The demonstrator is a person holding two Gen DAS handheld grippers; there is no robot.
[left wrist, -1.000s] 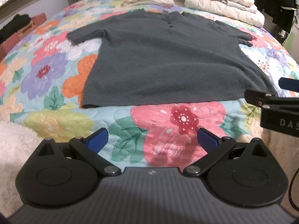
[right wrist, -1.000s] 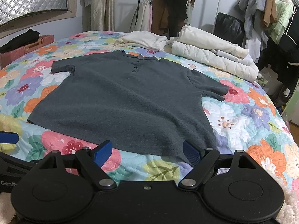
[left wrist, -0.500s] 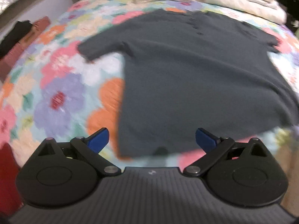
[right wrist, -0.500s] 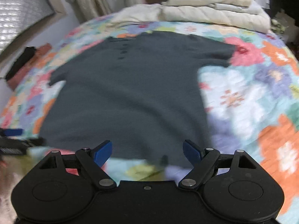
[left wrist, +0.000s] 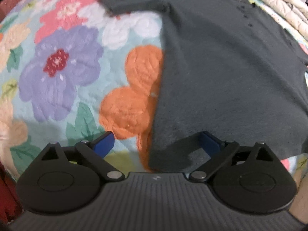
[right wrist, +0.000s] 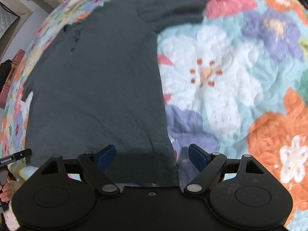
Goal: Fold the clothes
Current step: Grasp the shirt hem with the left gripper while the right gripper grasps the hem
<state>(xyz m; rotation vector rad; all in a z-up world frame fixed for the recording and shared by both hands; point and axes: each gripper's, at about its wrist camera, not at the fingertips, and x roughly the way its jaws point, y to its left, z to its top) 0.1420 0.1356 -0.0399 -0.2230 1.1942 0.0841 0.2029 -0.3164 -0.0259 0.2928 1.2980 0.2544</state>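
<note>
Claws (left wrist: 156,141) (right wrist: 152,153) agape — over shirt (left wrist: 221,73) corners

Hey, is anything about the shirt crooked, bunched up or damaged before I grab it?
Nothing stands out. The dark shirt lies flat on the floral quilt, both sleeves spread, no bunching or visible tears. Both tools are open over its bottom corners, left tool, right tool.

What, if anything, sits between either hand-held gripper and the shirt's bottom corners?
Nothing visible. The left hand-held gripper and right hand-held gripper, both open, each straddle a bottom corner of the dark shirt lying flat on the floral quilt.
</note>
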